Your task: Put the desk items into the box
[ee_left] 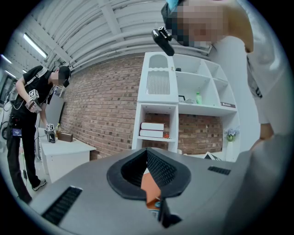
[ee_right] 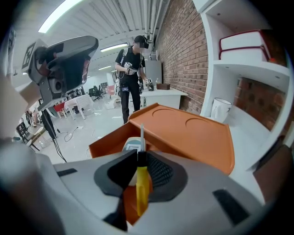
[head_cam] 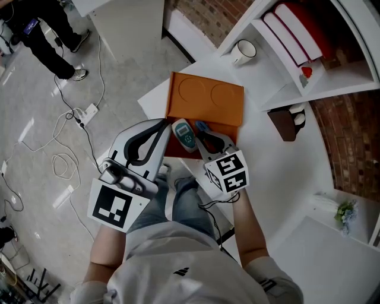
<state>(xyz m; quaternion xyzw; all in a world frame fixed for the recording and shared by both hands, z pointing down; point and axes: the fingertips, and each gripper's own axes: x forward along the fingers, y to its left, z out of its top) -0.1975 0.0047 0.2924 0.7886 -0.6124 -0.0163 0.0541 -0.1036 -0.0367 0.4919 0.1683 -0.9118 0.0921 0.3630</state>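
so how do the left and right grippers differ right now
The right gripper's fingers are shut on a yellow-handled screwdriver; the left gripper's fingers are together with nothing between them. The right gripper tilts down over the orange box; the left gripper points level beside the box's left edge. Both carry a marker cube.

- Bright, even indoor light came from ceiling strip lights, which burned out to white.
- The glossy floor carried pale patches of glare.
- Shadows were soft and faint.
- Both gripper views bulged like a fisheye, with straight lines curving and the corners black.
- Close to the lens, the shells of the left gripper and right gripper were soft; the distance was fairly sharp.
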